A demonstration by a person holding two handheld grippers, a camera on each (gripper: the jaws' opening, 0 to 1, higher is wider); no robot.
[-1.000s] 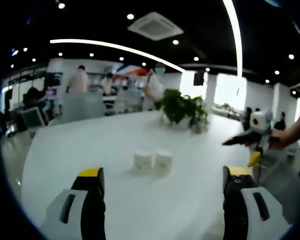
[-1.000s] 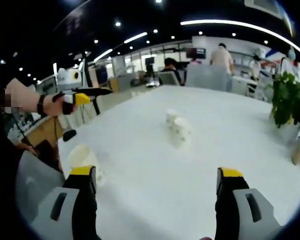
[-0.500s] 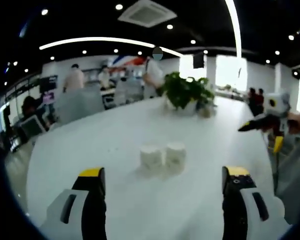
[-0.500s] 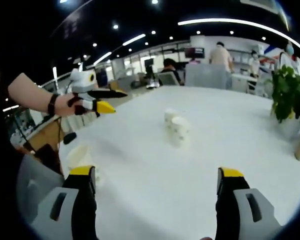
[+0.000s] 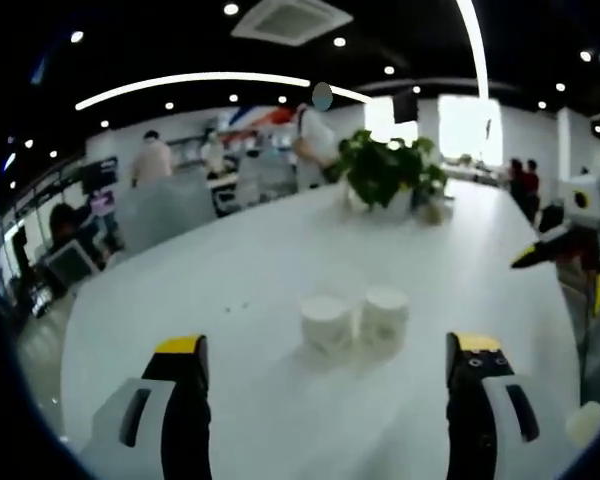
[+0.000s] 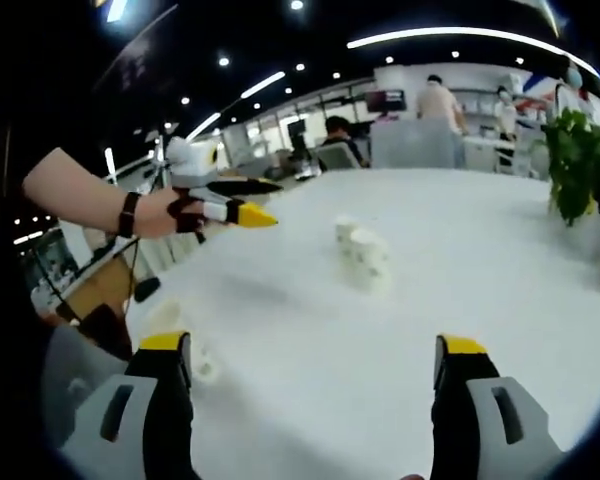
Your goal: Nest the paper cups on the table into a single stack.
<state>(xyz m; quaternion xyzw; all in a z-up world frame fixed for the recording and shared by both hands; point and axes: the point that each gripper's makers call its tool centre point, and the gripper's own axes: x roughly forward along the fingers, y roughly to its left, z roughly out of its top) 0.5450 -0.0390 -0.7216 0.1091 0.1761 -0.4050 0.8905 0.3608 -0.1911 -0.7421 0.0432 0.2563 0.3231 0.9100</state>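
Left tongs [image 5: 323, 360]: we see them at the bottom of the left gripper view, black jaws with yellow tips standing wide apart and holding nothing.
Right tongs [image 6: 315, 360]: we see them at the bottom of the right gripper view, jaws likewise wide and empty.
White paper cups [image 5: 355, 320]: we find two standing side by side, close together or touching, at the centre of the left gripper view, on the worktop ahead of the jaws; in the right gripper view they sit just above centre, one behind the other.
Third white paper cup [image 6: 170, 318]: we make it out, blurred, at the lower left of the right gripper view, near the worktop's edge and well apart from the pair.
White glossy worktop [image 5: 220, 290]: it carries the cups.
Green potted plant [image 5: 385, 175]: it stands at the upper middle of the left gripper view, beyond the cups.
Person's hand [image 6: 165, 213]: at the left of the right gripper view, we see it holding the left tongs above the worktop.
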